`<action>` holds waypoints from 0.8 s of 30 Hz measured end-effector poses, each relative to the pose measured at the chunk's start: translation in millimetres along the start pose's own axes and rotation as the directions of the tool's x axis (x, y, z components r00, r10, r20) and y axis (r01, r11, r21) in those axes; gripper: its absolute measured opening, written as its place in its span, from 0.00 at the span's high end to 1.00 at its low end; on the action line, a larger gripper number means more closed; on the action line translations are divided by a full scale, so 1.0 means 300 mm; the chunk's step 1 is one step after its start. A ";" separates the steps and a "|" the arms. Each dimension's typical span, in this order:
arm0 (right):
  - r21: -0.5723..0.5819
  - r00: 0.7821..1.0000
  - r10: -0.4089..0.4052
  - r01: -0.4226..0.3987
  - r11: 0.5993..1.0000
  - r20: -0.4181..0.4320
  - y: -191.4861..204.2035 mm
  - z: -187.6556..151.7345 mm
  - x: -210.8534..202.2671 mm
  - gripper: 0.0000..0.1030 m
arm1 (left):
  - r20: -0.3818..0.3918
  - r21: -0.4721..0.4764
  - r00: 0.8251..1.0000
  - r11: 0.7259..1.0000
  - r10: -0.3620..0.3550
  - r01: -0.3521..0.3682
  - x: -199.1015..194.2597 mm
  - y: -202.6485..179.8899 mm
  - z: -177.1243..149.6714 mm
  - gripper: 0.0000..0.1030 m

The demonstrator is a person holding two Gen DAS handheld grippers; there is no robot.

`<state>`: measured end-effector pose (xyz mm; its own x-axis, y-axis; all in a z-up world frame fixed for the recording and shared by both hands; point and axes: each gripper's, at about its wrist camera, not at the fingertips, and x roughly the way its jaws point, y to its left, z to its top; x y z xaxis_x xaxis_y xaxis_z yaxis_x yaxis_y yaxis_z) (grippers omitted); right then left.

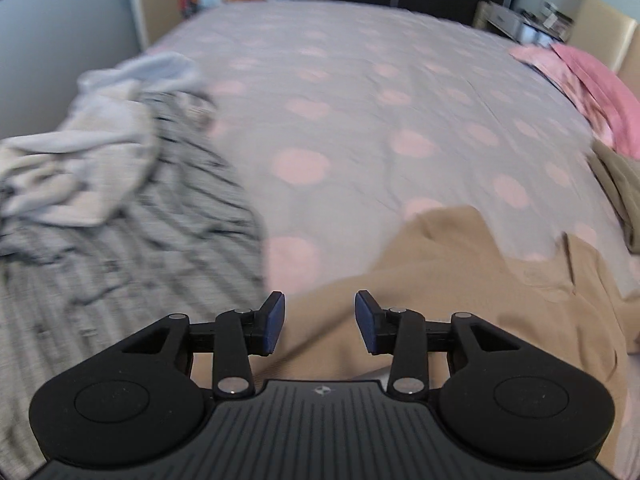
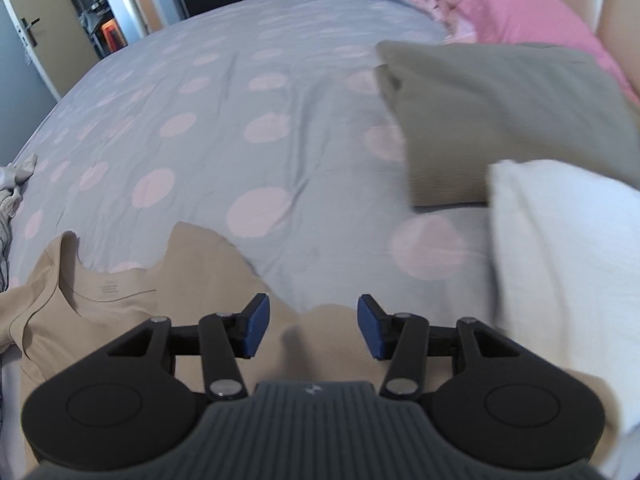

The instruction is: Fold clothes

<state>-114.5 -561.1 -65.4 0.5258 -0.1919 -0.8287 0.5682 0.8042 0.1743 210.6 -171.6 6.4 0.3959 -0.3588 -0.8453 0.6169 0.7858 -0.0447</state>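
Note:
A beige T-shirt (image 1: 460, 280) lies spread on the bed, neckline up in the right wrist view (image 2: 104, 300). My left gripper (image 1: 320, 322) hangs over the shirt's left part, jaws apart, nothing between the blue pads. My right gripper (image 2: 312, 326) hovers over the shirt's right edge, also open with only cloth below it. A pile of unfolded clothes, a pale grey garment (image 1: 80, 148) on a striped one (image 1: 140, 272), lies to the left.
The grey bedspread with pink dots (image 1: 360, 120) stretches ahead. A folded olive garment (image 2: 500, 112) and a folded white one (image 2: 568, 264) lie at the right. Pink pillows (image 2: 500, 4) rest against the headboard. A door (image 2: 44, 40) stands at the far left.

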 end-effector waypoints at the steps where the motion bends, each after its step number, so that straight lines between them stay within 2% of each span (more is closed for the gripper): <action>1: 0.005 1.000 0.010 -0.010 1.000 -0.011 0.006 0.008 0.022 0.49 | -0.013 0.010 1.000 1.000 -0.012 0.012 0.031 -0.019 0.005 0.62; 7: 0.057 0.997 0.040 -0.036 0.998 -0.059 0.006 0.039 0.137 0.49 | -0.069 0.059 0.994 0.995 -0.081 0.085 0.195 -0.116 0.015 0.60; 11: 0.071 0.995 0.044 -0.037 0.997 -0.088 0.012 0.047 0.199 0.49 | -0.128 0.125 0.991 0.991 -0.039 0.055 0.272 -0.167 -0.004 0.60; 14: 0.025 0.992 0.035 -0.032 0.999 -0.121 0.034 0.037 0.246 0.47 | -0.170 0.099 0.985 0.993 -0.044 0.061 0.314 -0.162 -0.017 0.60; 16: 0.008 0.989 0.027 -0.026 1.000 -0.142 0.041 0.026 0.273 0.47 | -0.181 0.084 0.982 0.993 -0.061 0.077 0.326 -0.157 -0.028 0.68; 17: 0.003 0.989 0.020 -0.020 1.000 -0.144 0.045 0.023 0.279 0.47 | -0.184 0.084 0.981 0.993 -0.064 0.081 0.329 -0.157 -0.031 0.87; 18: -0.004 0.990 0.011 -0.012 1.000 -0.143 0.052 0.022 0.282 0.53 | -0.186 0.083 0.981 0.994 -0.057 0.073 0.329 -0.160 -0.034 1.00; 19: -0.011 0.990 0.010 -0.012 1.000 -0.142 0.061 0.022 0.282 0.60 | -0.186 0.082 0.982 0.995 -0.042 0.058 0.327 -0.162 -0.038 1.00; 20: -0.015 0.989 0.022 -0.024 1.000 -0.145 0.071 0.024 0.281 0.81 | -0.184 0.083 0.983 0.995 -0.030 0.046 0.324 -0.164 -0.039 1.00; 21: -0.020 0.989 0.026 -0.029 0.999 -0.144 0.084 0.025 0.277 0.88 | -0.177 0.087 0.984 0.996 -0.018 0.034 0.318 -0.167 -0.038 1.00; 22: -0.028 0.990 0.023 -0.027 0.999 -0.139 0.097 0.026 0.271 0.90 | -0.170 0.093 0.985 0.995 0.000 0.017 0.310 -0.172 -0.039 1.00; 23: -0.040 0.991 0.020 -0.025 0.999 -0.129 0.111 0.028 0.264 0.96 | -0.161 0.099 0.987 0.995 0.019 -0.003 0.302 -0.177 -0.038 1.00; 24: -0.057 0.993 0.017 -0.024 0.998 -0.117 0.126 0.030 0.255 0.96 | -0.151 0.102 0.988 0.994 0.042 -0.027 0.293 -0.177 -0.034 1.00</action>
<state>-46.9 -550.5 -117.5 0.4582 -0.1109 -0.8819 0.5186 0.8392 0.1639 205.8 -239.6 -70.8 0.3141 -0.2454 -0.9171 0.6722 0.7396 0.0323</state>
